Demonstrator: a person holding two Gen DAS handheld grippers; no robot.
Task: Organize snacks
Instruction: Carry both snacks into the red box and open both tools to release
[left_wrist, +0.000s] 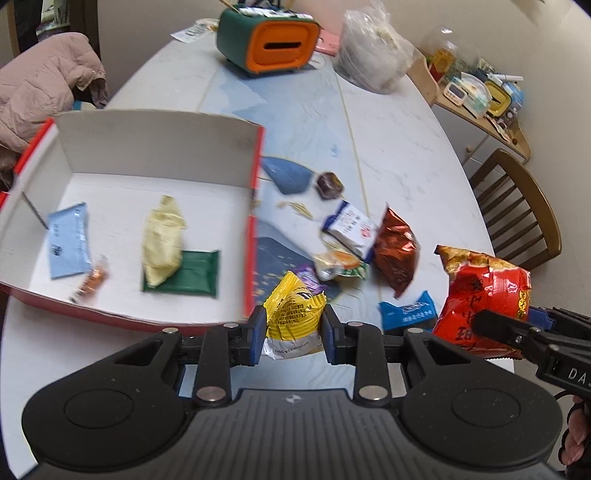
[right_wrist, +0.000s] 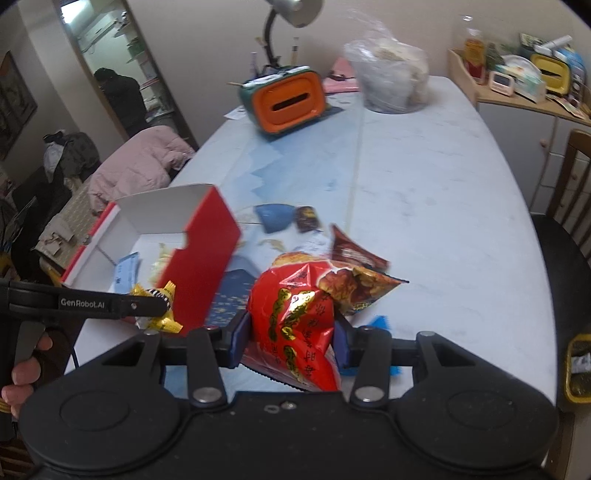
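Left wrist: cluttered marbled table (left_wrist: 388, 140), wooden chair (left_wrist: 517, 206).

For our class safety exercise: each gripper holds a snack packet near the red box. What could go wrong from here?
1. The red packet is bulky and pinched only at its lower part by the right gripper; it might slip.
2. The yellow packet in the left gripper may catch the box wall.
3. The grippers may collide.
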